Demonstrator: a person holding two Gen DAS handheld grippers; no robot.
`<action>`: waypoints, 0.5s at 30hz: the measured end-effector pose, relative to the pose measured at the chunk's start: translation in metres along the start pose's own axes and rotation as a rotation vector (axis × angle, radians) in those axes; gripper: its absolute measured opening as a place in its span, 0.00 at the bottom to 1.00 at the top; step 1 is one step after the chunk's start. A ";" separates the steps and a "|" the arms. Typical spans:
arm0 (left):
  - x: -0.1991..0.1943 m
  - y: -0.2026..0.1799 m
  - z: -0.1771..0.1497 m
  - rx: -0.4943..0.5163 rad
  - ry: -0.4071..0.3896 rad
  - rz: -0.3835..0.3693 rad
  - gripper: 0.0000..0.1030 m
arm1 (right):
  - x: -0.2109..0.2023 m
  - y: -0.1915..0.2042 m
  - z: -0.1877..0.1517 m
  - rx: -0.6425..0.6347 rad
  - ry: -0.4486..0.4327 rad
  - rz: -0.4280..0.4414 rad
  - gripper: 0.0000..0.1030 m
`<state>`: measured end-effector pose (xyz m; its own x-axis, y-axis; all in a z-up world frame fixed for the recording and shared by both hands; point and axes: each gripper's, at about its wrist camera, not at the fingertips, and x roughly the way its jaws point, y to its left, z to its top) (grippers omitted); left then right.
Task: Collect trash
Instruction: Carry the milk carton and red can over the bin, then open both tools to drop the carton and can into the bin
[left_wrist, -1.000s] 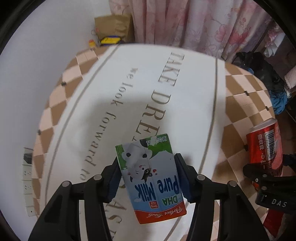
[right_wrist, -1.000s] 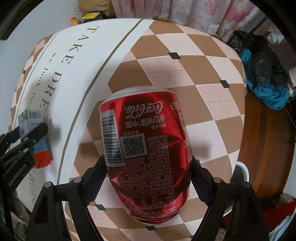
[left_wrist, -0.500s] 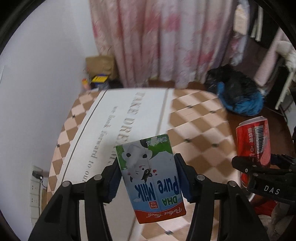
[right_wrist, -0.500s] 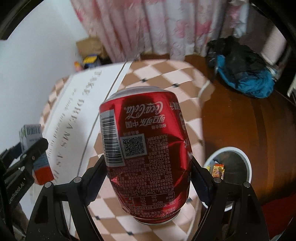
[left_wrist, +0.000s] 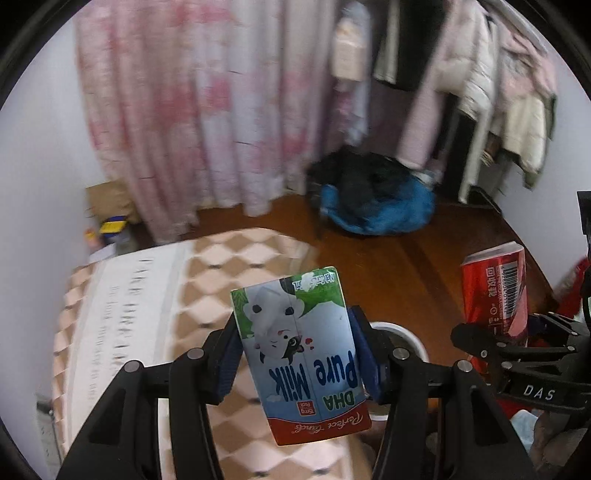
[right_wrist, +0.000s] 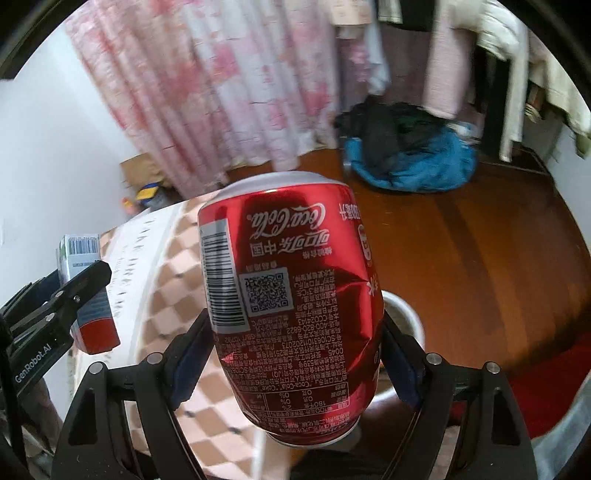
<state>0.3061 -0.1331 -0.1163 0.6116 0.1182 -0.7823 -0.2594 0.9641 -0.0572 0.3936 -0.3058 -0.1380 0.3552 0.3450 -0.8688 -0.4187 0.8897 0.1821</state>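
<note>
My left gripper (left_wrist: 295, 350) is shut on a small milk carton (left_wrist: 299, 354), blue, white and green with a red base, held upside down in the air. My right gripper (right_wrist: 295, 350) is shut on a dented red Coca-Cola can (right_wrist: 291, 306), also upside down. A white round bin (left_wrist: 410, 343) shows just behind the carton; its rim (right_wrist: 406, 314) also shows behind the can on the right. In the right wrist view the left gripper and carton (right_wrist: 88, 295) are at the left. In the left wrist view the can (left_wrist: 495, 291) is at the right.
A bed or table with a brown-and-cream checked cloth (left_wrist: 207, 280) lies lower left. A wooden floor (right_wrist: 480, 251) spreads to the right. A blue and black clothes heap (left_wrist: 373, 199) lies by pink curtains (left_wrist: 192, 110). Garments hang at the upper right (left_wrist: 491, 85).
Both grippers have lifted and swung right, away from the checked cloth toward the floor and the white bin. The carton and can stay gripped.
</note>
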 end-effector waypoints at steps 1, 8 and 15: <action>0.013 -0.018 0.003 0.012 0.020 -0.023 0.49 | 0.003 -0.014 -0.001 0.018 0.005 -0.013 0.83; 0.113 -0.095 -0.010 0.070 0.230 -0.144 0.49 | 0.073 -0.123 -0.019 0.192 0.134 -0.053 0.83; 0.207 -0.124 -0.031 0.076 0.440 -0.200 0.51 | 0.166 -0.188 -0.046 0.328 0.290 -0.019 0.83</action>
<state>0.4412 -0.2355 -0.2904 0.2661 -0.1666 -0.9494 -0.1034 0.9743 -0.2000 0.4927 -0.4296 -0.3376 0.0911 0.2714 -0.9582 -0.1101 0.9590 0.2611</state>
